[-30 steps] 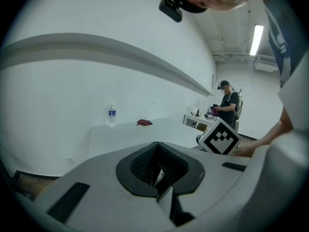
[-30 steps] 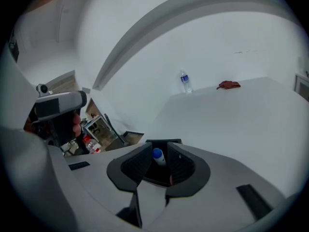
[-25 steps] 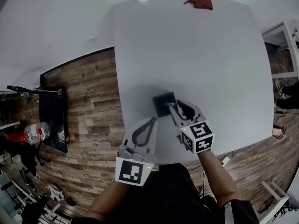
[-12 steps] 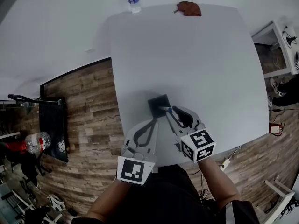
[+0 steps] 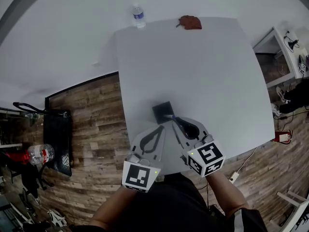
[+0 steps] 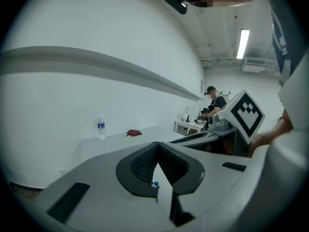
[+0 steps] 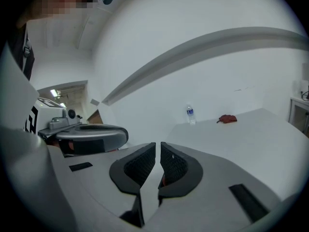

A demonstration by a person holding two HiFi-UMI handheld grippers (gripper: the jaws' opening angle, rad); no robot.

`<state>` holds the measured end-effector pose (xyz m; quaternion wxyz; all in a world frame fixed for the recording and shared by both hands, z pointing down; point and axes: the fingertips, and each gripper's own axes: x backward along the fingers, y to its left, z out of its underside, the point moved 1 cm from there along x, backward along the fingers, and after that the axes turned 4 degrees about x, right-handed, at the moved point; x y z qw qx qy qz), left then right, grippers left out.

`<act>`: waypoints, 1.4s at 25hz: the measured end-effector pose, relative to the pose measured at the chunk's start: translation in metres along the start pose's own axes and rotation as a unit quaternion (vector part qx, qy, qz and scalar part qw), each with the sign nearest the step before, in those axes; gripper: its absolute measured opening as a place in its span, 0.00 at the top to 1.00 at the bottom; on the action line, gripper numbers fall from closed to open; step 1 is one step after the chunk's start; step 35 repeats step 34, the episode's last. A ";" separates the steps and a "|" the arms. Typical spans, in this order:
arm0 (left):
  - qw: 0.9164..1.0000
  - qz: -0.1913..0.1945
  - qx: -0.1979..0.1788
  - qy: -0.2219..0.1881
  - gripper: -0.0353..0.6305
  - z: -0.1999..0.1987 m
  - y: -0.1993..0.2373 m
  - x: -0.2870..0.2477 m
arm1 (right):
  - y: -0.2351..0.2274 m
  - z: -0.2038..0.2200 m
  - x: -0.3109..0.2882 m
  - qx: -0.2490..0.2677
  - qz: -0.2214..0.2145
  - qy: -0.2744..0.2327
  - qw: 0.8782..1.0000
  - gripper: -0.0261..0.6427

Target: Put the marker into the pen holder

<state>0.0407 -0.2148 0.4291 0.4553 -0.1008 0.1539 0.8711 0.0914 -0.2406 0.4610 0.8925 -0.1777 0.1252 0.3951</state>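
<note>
At the near edge of the table, head view: the right gripper held the marker, its blue end at the near corner of the pen holder; the left gripper lay alongside. Left gripper view: jaws met at the tips, empty. Right gripper view: jaws narrow, apparently pinching the marker, which was barely visible. Best practice: stand it upright over the opening before loosening.

Nothing readable is showing; the water bottle at eleven o'clock is bearing a blue label too small to read
</note>
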 end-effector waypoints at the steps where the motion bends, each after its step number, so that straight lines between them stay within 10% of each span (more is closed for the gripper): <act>1: 1.000 0.001 0.002 -0.003 0.94 -0.002 -0.002 0.003 | 0.003 -0.005 0.004 0.003 0.000 -0.006 1.000 0.90; 35: 0.995 0.027 -0.022 -0.098 0.94 -0.068 -0.011 0.063 | 0.070 -0.090 0.054 0.086 0.017 -0.098 0.991 0.94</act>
